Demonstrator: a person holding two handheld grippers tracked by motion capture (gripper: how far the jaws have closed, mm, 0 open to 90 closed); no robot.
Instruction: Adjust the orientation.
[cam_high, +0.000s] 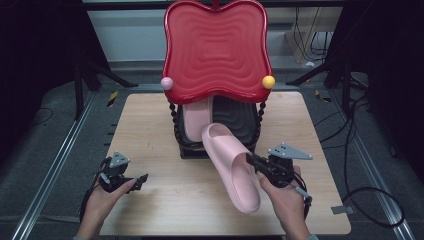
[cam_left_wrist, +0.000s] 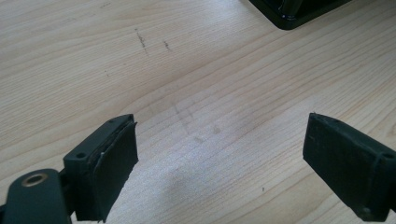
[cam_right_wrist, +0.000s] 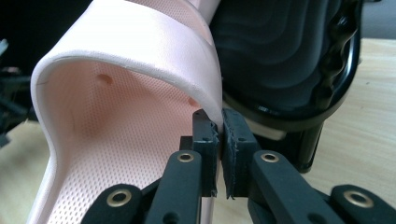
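Observation:
A pink slipper hangs tilted above the middle of the wooden table, its heel end toward the rack and its toe toward the front edge. My right gripper is shut on the edge of the slipper's strap, the two pads pinching it in the right gripper view. A second pink slipper lies on the black lower shelf of the rack, under the red apple-shaped top tray. My left gripper rests low at the table's front left, open, with bare wood between its pads.
The rack stands at the back middle of the table on twisted black posts, with a pink ball and a yellow ball at the tray's corners. Cables trail over the floor to the right. Dark tripod legs stand back left.

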